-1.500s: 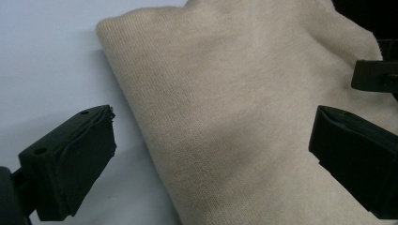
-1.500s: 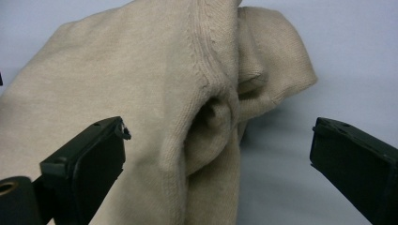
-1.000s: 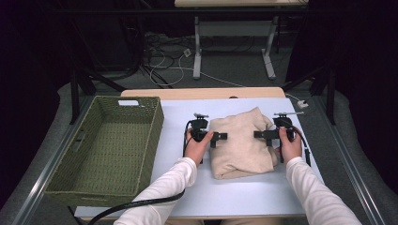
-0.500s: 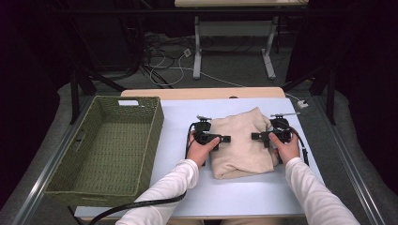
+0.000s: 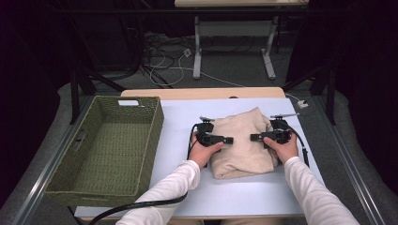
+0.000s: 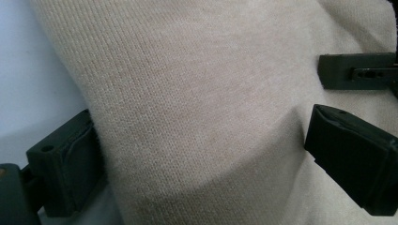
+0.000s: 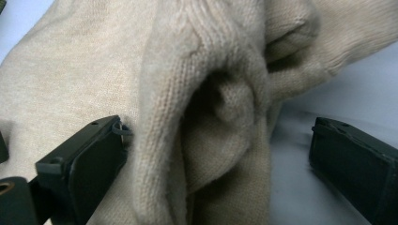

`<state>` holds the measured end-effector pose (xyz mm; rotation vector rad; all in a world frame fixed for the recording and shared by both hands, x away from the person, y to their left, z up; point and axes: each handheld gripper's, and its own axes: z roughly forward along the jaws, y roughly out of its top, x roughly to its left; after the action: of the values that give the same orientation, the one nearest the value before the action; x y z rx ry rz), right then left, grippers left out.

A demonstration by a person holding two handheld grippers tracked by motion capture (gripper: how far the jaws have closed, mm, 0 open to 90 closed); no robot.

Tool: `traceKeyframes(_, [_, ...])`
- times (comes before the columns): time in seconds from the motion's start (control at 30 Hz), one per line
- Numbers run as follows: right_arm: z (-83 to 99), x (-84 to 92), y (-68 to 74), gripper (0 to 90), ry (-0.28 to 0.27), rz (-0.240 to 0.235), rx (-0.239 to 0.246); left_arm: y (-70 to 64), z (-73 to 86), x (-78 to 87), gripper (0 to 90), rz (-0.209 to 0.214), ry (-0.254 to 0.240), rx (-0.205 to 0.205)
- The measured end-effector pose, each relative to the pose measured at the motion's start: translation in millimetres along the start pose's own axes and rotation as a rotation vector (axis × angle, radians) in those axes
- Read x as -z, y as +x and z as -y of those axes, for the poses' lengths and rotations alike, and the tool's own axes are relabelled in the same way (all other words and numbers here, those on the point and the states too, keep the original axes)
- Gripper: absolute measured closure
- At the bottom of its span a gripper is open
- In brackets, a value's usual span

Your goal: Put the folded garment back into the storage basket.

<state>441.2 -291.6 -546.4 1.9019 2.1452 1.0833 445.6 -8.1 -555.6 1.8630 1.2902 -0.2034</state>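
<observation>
Both grippers, left gripper and right gripper, have their jaws spread around opposite edges of the folded beige sweater on the worktop, neither pinching yet, so lifting it into the empty wicker basket likely remains.

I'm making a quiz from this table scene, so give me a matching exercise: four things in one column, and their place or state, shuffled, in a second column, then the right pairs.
Things:
1. beige sweater
2. green woven basket
3. left gripper
4. right gripper

Places or states:
A. empty, on the table's left side
B. open, at the sweater's right edge
C. folded, lying between the two grippers
D. open, at the sweater's left edge

Pairs: 1-C, 2-A, 3-D, 4-B
</observation>
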Motion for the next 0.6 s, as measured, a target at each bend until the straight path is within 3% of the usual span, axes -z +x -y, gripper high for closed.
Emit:
traceKeyframes(0.23, [1.0,-1.5,1.4,10.9,-0.001,-0.041,-0.007,0.2,0.3,0.0,4.4,0.004,0.001,-0.014])
traceKeyframes(0.27, [1.5,-1.4,1.9,15.0,0.005,-0.069,-0.019,0.0,0.5,-0.1,4.3,0.002,0.000,-0.015])
traceKeyframes(0.6, [2.0,-2.0,2.3,25.5,0.011,-0.108,-0.025,-2.3,2.0,-1.4,4.2,-0.011,-0.002,-0.034])
